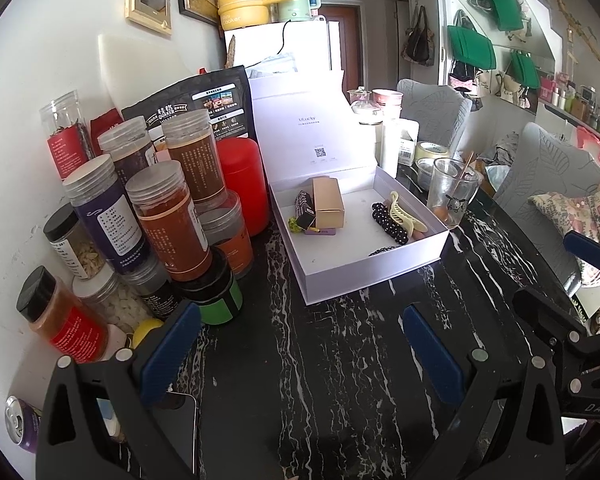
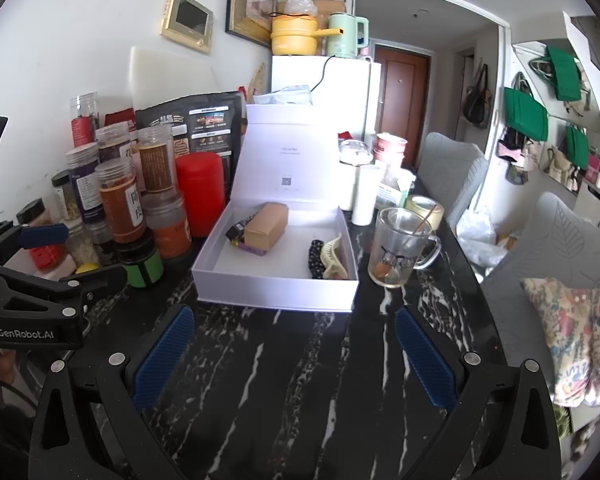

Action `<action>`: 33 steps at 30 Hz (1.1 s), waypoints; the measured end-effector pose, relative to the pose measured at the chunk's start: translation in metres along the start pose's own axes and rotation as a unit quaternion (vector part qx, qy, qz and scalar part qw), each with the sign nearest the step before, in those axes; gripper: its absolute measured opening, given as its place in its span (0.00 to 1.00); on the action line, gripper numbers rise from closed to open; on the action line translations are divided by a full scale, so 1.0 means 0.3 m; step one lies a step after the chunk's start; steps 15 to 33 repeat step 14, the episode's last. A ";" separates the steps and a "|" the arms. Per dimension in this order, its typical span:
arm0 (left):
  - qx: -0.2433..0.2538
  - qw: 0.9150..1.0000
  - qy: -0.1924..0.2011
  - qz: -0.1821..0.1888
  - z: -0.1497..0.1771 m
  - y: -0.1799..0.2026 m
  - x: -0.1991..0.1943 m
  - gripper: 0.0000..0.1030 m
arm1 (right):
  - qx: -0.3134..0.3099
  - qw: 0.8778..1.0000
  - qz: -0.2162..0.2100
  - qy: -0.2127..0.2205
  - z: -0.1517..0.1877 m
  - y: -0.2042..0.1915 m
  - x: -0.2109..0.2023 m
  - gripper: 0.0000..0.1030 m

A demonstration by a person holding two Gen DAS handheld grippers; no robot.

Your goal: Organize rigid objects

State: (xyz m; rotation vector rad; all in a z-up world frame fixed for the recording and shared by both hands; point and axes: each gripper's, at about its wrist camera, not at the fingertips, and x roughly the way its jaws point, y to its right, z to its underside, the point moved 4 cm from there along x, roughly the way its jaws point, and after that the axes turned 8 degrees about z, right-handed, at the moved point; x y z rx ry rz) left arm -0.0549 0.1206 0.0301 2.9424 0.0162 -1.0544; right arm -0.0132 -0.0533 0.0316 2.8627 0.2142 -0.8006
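Both tongs are sitting released, empty, above the black marble worktop. Left tongs and right tongs are both facing the open white box, well short of it. The box is resting on the worktop, lid standing up behind it. Inside: a tan carton lying at back left, touching a small dark box, with something purple showing under them, too hidden to identify. A cream hair claw and a black dotted scrunchie are lying against the right wall. A glass mug is standing just right of the box; jars are crowding the left, with a red canister beside the box.
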 end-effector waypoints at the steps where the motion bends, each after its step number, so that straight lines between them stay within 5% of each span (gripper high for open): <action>1: 0.000 1.000 0.000 0.000 0.000 0.000 0.000 1.00 | 0.000 1.000 0.000 -0.001 0.001 0.002 0.001 0.99; 33: -0.002 1.000 -0.007 -0.004 -0.002 -0.001 0.032 1.00 | 0.005 1.000 0.002 -0.012 0.005 0.013 0.043 1.00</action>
